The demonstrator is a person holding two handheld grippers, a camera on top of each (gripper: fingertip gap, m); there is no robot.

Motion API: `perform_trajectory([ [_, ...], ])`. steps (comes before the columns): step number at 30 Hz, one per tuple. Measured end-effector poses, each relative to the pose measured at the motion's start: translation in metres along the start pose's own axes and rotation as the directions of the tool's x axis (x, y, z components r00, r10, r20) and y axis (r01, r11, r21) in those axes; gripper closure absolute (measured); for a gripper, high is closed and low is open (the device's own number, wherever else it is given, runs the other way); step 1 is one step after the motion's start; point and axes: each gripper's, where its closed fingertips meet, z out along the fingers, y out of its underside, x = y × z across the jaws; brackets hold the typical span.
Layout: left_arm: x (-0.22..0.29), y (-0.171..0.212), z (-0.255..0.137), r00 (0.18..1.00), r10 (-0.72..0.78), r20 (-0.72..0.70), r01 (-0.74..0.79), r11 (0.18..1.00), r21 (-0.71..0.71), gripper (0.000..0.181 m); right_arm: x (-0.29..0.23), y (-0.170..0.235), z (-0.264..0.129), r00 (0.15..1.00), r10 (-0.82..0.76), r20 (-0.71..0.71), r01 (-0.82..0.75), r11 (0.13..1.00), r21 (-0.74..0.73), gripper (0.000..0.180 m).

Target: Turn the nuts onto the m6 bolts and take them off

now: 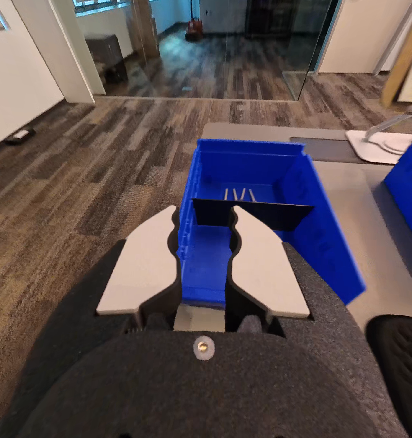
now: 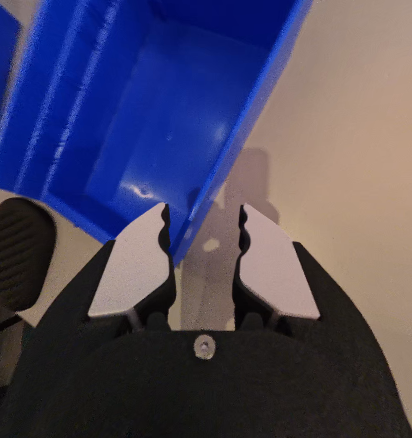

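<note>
In the left wrist view a blue bin (image 1: 318, 237) stands on a grey table, split by a black divider (image 1: 271, 214). Several thin metal bolts (image 1: 240, 194) lie in its far compartment. My left gripper (image 1: 203, 209) is open and empty, above the bin's near left corner. In the right wrist view a second blue bin (image 2: 58, 118) stands on the table; its visible floor looks bare. My right gripper (image 2: 203, 206) is open and empty, over that bin's near right wall. No nuts show in either view.
A second blue bin (image 1: 408, 180) stands at the right of the table (image 1: 354, 201). A white stand base (image 1: 375, 147) sits at the back. A black mesh chair (image 1: 396, 355) is near right, also in the right wrist view (image 2: 18, 251). Carpet floor lies left. Across from one pair of fingers to the other is roughly 60 cm.
</note>
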Motion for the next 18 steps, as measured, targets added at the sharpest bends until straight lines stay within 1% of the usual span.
perform_trajectory([
  [1, 0.012, -0.004, -0.006, 1.000, 0.012, -0.017, -0.011, 1.000, 0.018, 0.142, 0.001, 0.003, 0.008, 1.000, 0.021, -0.005, -0.022, 0.999, -0.033, 0.129],
  [2, 0.023, -0.006, -0.012, 0.999, 0.023, -0.032, -0.022, 0.999, 0.033, 0.142, -0.005, 0.003, 0.014, 0.997, 0.062, 0.039, -0.060, 0.997, -0.051, 0.136],
  [3, 0.034, -0.006, -0.017, 0.998, 0.033, -0.044, -0.031, 0.999, 0.044, 0.143, -0.012, 0.003, 0.019, 0.993, 0.087, 0.081, -0.080, 0.994, -0.076, 0.151],
  [4, 0.045, -0.006, -0.021, 0.997, 0.042, -0.057, -0.039, 0.998, 0.052, 0.143, -0.013, 0.005, 0.023, 0.992, 0.098, 0.073, -0.090, 0.990, -0.108, 0.154],
  [6, 0.068, -0.002, -0.029, 0.995, 0.043, -0.091, -0.037, 0.997, 0.062, 0.143, -0.008, 0.009, 0.029, 0.996, 0.092, 0.012, -0.089, 0.982, -0.169, 0.156],
  [9, 0.098, 0.006, -0.037, 0.991, 0.056, -0.119, -0.048, 0.996, 0.071, 0.145, 0.009, 0.010, 0.033, 0.990, 0.004, -0.140, -0.040, 0.965, -0.260, 0.170],
  [10, 0.105, 0.011, -0.038, 0.991, 0.063, -0.118, -0.055, 0.996, 0.066, 0.145, 0.014, 0.009, 0.033, 0.984, -0.038, -0.175, -0.014, 0.958, -0.286, 0.171],
  [11, 0.114, 0.015, -0.039, 0.990, 0.066, -0.124, -0.058, 0.996, 0.063, 0.145, 0.016, 0.008, 0.033, 0.982, -0.064, -0.180, 0.005, 0.950, -0.311, 0.171],
  [14, 0.137, 0.026, -0.040, 0.985, 0.059, -0.163, -0.051, 0.997, 0.052, 0.146, 0.026, 0.003, 0.032, 0.983, -0.074, -0.170, 0.015, 0.945, -0.326, 0.172],
  [18, 0.150, 0.036, -0.040, 0.983, 0.051, -0.177, -0.047, 0.998, 0.029, 0.146, 0.057, 0.000, 0.025, 0.981, -0.073, -0.179, 0.010, 0.944, -0.328, 0.174],
])
